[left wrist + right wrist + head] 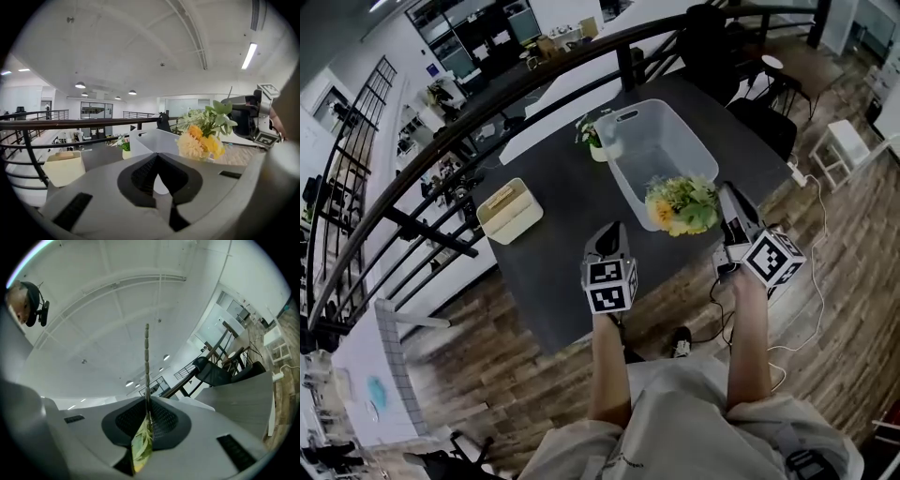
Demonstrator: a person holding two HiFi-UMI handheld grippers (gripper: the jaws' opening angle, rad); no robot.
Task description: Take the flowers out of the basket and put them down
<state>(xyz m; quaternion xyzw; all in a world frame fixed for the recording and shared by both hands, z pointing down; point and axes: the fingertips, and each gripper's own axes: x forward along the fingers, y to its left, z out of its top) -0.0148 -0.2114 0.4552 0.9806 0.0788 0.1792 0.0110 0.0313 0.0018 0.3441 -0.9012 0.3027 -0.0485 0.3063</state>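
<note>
Flowers (682, 204) are held raised just ahead of the right gripper (147, 405), whose narrow-set jaws are clamped on the stem (146, 362). The basket (620, 184) lies just beyond. The left gripper (157, 157) alongside has its jaws together, with nothing held. Removal is judged nearly done; setting down on the tabletop (562, 272) remains.

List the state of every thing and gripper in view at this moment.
flowers: held by the stem, lifted at the basket's near rim.
right gripper: shut on the stem.
left gripper: jaws together, nothing between them.
basket: upright on the table, open top.
cream box: lid on, sitting on the table.
potted plant: upright beside the basket.
</note>
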